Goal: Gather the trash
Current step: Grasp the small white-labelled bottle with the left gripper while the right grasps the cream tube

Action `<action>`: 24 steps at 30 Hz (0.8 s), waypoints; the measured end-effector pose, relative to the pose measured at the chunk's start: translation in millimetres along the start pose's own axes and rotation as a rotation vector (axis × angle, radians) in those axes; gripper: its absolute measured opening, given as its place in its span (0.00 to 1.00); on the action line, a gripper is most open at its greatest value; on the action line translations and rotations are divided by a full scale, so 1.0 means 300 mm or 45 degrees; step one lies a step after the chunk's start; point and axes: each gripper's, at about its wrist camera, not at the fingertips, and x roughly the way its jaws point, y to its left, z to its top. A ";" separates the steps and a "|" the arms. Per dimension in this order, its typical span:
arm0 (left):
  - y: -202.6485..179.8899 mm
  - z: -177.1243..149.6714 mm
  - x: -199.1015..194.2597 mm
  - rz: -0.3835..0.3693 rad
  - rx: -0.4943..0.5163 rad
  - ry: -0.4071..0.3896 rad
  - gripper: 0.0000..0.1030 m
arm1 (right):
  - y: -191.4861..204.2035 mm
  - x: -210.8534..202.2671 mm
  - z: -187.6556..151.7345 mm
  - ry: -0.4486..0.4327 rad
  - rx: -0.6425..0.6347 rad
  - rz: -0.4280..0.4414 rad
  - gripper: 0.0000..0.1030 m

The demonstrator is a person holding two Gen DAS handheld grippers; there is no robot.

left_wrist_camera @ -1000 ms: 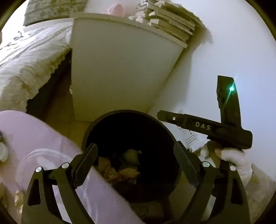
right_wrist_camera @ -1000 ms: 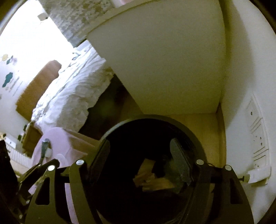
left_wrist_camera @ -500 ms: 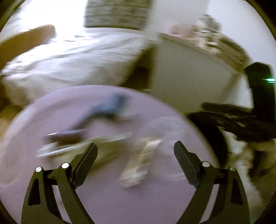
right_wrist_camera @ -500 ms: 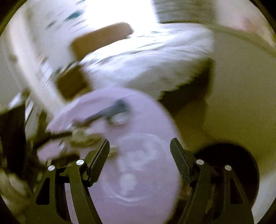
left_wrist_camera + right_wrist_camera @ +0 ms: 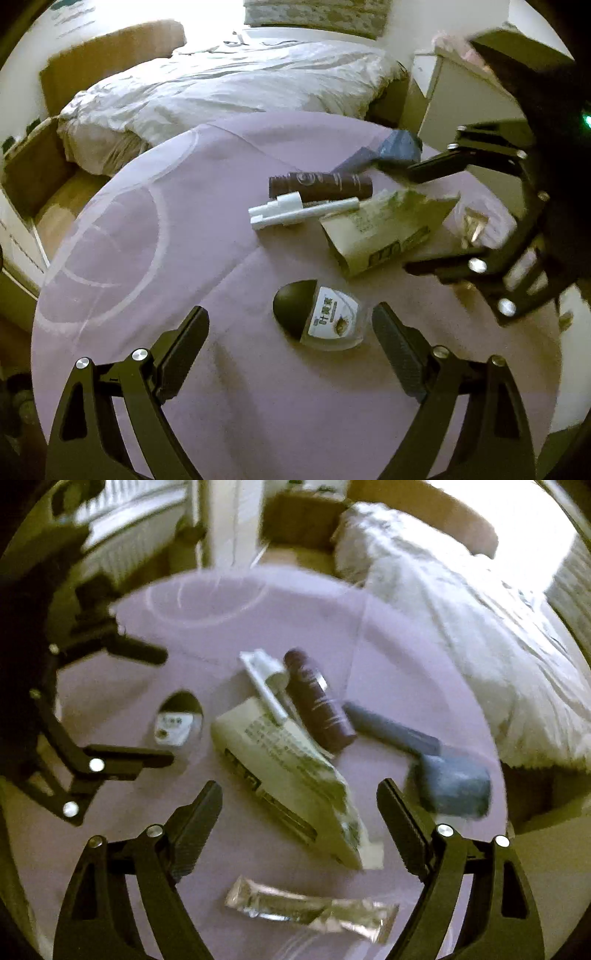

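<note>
Wrapper btwn right tool tips

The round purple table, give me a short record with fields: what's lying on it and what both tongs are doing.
surface: purple tablecloth
items: brown tube, white tube, torn paper packet, small domed plastic pack, blue object, clear wrapper
left tongs: open, empty, over the domed pack
right tongs: jaws closing, astride the paper packet, pads not touching

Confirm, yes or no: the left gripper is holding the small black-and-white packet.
No, the left gripper is open, and the small black-and-white packet lies untouched on the purple table between its fingers.
</note>
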 end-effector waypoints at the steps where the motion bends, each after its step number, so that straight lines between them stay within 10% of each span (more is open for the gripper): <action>1: -0.004 0.000 0.001 0.000 0.010 0.006 0.86 | -0.001 0.011 0.005 0.014 -0.002 -0.014 0.65; 9: -0.024 0.004 0.013 0.030 0.073 -0.029 0.53 | -0.015 -0.003 -0.002 -0.013 0.101 0.006 0.52; 16: 0.033 0.003 -0.008 -0.073 -0.035 -0.038 0.52 | -0.014 -0.103 -0.090 -0.123 0.333 0.048 0.44; 24: -0.052 0.060 -0.148 -0.225 -0.023 -0.154 0.52 | -0.159 -0.384 -0.310 -0.510 0.859 0.195 0.44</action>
